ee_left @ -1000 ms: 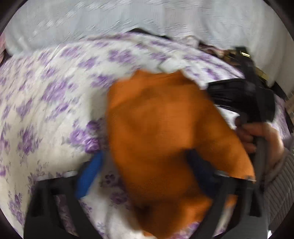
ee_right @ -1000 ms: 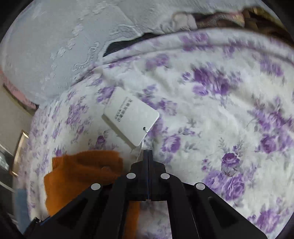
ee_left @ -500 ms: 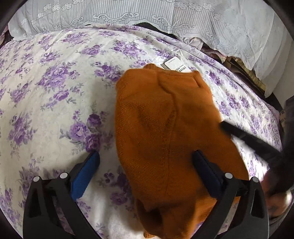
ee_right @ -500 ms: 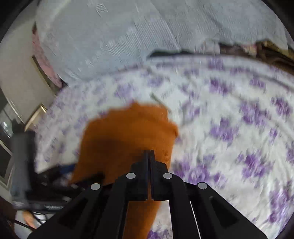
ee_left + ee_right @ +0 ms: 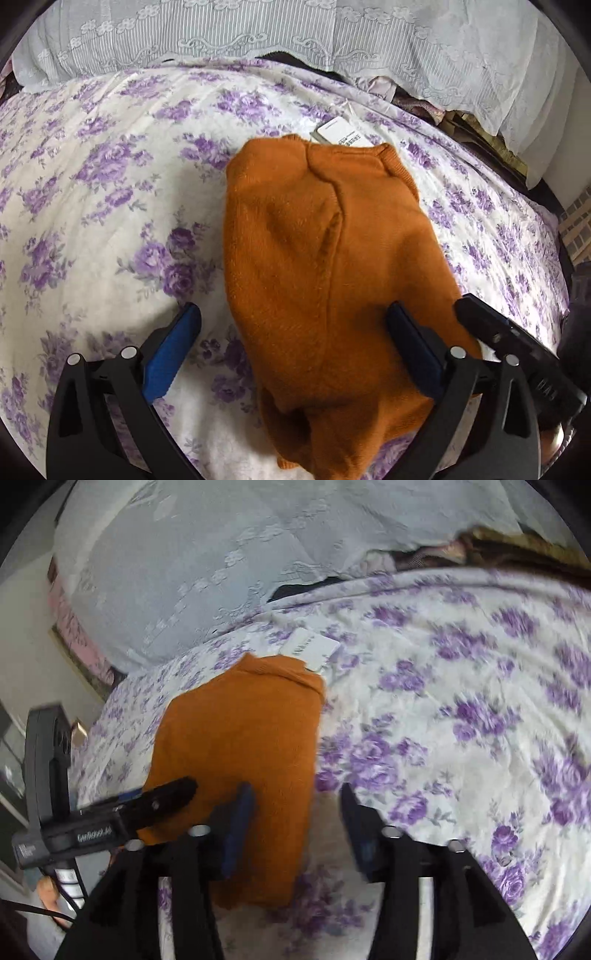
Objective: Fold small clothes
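Garment: one small orange knit sweater, lying on a bed under a purple-flowered bedspread, beyond the tips of both pairs of fingers and partly between them. Condition: already narrowed to a long panel, both sides seemingly turned in and meeting at a raised seam down the middle, no sleeve lying loose; a white paper tag pokes out past the far end, at the neck. Left gripper: fingers spread wide, the near part of the sweater lying between them, no pad seen pressing the cloth, nothing held. Right gripper: jaws opening, one blue finger over the sweater's right edge, the other over bare bedspread, nothing gripped; the view is somewhat blurred. Work done, by appearance: lengthwise folds. Work left, by judgement: at least one crosswise fold to bring the near hem toward the neck, then squaring the bundle; the near end looks bunched and may want smoothing first. Other garments awaiting folding: none identifiable.
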Available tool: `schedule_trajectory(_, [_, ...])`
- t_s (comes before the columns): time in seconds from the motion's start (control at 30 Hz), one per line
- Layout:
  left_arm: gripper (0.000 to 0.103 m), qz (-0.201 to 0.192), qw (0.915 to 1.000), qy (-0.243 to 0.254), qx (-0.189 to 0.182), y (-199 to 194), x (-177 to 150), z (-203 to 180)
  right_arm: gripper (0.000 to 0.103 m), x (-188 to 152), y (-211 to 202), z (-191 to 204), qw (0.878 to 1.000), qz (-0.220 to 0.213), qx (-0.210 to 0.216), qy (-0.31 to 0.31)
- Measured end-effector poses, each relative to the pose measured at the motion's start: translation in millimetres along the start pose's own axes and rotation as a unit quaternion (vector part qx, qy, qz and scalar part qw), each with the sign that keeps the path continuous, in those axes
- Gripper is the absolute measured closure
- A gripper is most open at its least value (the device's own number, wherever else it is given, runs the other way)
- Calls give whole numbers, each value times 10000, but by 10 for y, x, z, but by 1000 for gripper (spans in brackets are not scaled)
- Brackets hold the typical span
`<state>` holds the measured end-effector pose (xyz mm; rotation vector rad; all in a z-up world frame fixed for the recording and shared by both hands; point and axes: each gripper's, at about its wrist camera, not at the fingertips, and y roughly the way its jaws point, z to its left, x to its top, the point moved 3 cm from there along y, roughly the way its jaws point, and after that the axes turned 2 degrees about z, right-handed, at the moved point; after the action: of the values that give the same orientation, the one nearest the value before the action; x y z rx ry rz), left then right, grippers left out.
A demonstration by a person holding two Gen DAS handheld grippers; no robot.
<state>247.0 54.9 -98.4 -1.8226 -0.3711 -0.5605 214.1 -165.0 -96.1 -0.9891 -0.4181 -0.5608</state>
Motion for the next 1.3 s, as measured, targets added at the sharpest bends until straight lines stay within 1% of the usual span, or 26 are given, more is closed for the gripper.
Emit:
schedule_trajectory(0.03, [4, 11, 10000, -27, -39, 1, 1, 8, 40, -4, 3, -57, 9997, 35, 170, 158])
schedule_trajectory(0.1, [4, 20, 10000, -35, -57, 7, -3, 2, 40, -10, 5, -94, 9992, 24, 302, 249])
schedule_trajectory(0.23, [5, -20, 10000, -16, -46, -10, -3, -16, 40, 1, -24, -35, 9997, -89, 231, 71])
schedule_trajectory(0.37, [6, -110, 9999, 16, -40, -48, 2, -42, 40, 6, -40, -65, 9990, -190, 378, 162])
schedule_trajectory(0.53, [6, -231, 9995, 206, 29, -93, -6, -121, 39, 15, -86, -50, 9983, -306, 476, 102])
schedule_trajectory(0.87, [6, -262, 9992, 266, 122, -92, -6, -140, 39, 9, -71, -89, 9979, -258, 546, 242])
schedule_trajectory(1.1, [6, -228, 9994, 242, 75, -82, -9, -142, 38, 2, -66, -68, 9979, -227, 565, 221])
schedule_trajectory(1.17, [6, -209, 9995, 239, 9, -87, -10, -147, 38, 1, -63, -72, 9979, -220, 568, 233])
schedule_trajectory(1.3, [6, 17, 9978, 125, -652, -81, -8, -129, 38, 11, -62, -76, 9978, -216, 579, 256])
